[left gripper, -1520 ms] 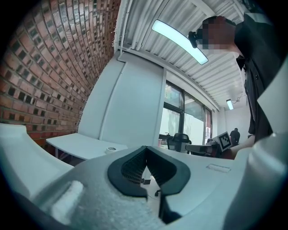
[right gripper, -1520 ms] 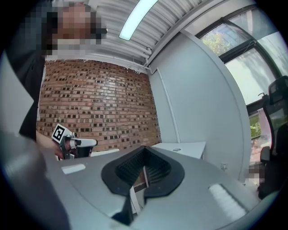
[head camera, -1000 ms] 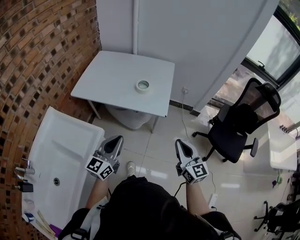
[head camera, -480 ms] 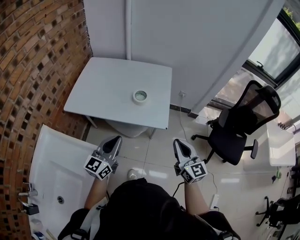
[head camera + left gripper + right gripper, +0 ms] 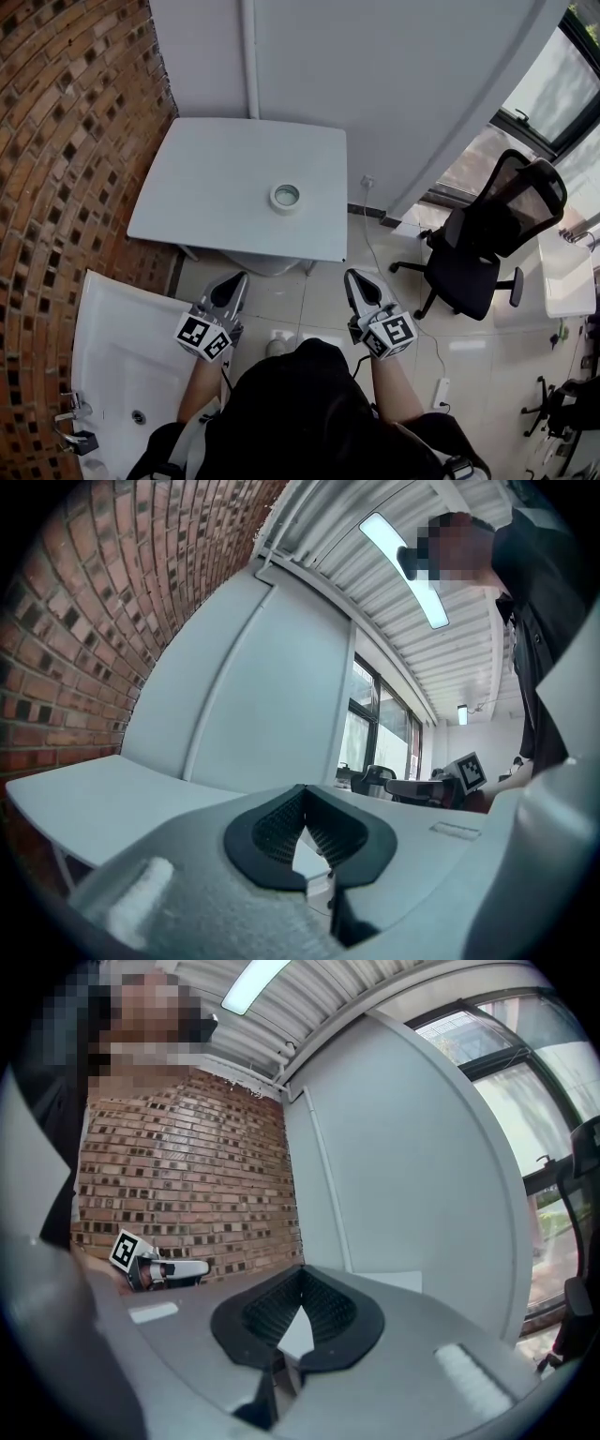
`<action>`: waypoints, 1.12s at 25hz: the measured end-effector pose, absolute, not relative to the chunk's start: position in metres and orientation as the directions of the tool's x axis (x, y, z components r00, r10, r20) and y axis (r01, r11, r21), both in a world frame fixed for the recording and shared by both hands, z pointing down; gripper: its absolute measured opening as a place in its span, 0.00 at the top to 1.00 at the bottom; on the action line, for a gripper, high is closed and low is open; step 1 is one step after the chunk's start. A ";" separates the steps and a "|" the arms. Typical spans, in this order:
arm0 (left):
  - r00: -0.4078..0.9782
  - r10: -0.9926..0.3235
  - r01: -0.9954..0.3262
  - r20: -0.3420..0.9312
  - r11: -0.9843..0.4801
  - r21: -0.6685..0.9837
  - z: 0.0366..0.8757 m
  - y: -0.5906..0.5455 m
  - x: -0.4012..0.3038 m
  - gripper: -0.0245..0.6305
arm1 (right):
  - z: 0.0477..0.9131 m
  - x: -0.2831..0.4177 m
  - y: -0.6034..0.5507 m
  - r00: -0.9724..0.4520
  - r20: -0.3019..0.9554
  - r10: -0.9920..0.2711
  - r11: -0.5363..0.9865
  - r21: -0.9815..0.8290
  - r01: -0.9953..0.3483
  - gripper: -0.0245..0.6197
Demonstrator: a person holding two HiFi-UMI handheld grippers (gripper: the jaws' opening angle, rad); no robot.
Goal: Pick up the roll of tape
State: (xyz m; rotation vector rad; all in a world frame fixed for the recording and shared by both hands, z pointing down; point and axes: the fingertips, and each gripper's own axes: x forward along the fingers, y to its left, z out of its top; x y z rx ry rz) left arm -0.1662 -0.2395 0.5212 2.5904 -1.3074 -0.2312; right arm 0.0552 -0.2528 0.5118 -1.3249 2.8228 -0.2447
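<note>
Roll of tape (image 5: 286,196) on table (image 5: 206,192), ahead of and between left gripper (image 5: 235,278) and right gripper (image 5: 353,277); sink (image 5: 117,342) left of left gripper; office chair (image 5: 487,258) right of right gripper

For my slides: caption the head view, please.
A roll of tape on a white table; left tongs and right tongs shut, empty, held short of it.

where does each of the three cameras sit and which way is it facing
Head view: on the person's head, facing steeply down at the round white roll of tape on the square white table; shows the left gripper, right gripper and the person's black top.
Left gripper view: on that gripper, facing level along its shut jaws toward the table; black top at right.
Right gripper view: likewise, shut jaws, toward the red brick wall.
Shared: each gripper view catches the other gripper.
</note>
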 end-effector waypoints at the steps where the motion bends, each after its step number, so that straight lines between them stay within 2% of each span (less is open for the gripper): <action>1: 0.588 -0.808 -0.771 -0.036 -0.573 0.278 0.523 -0.242 -0.167 0.96 | 0.512 0.054 -0.256 -0.641 0.054 -0.765 0.629 -0.148 -0.763 0.95; 15: 0.564 -0.822 -0.788 -0.077 -0.564 0.247 0.510 -0.305 -0.160 0.96 | 0.513 0.061 -0.336 -0.664 0.038 -0.747 0.657 -0.114 -0.745 0.95; 28: 0.575 -0.817 -0.781 -0.041 -0.563 0.271 0.515 -0.371 -0.151 0.96 | 0.509 0.059 -0.400 -0.692 0.008 -0.722 0.687 -0.113 -0.718 0.95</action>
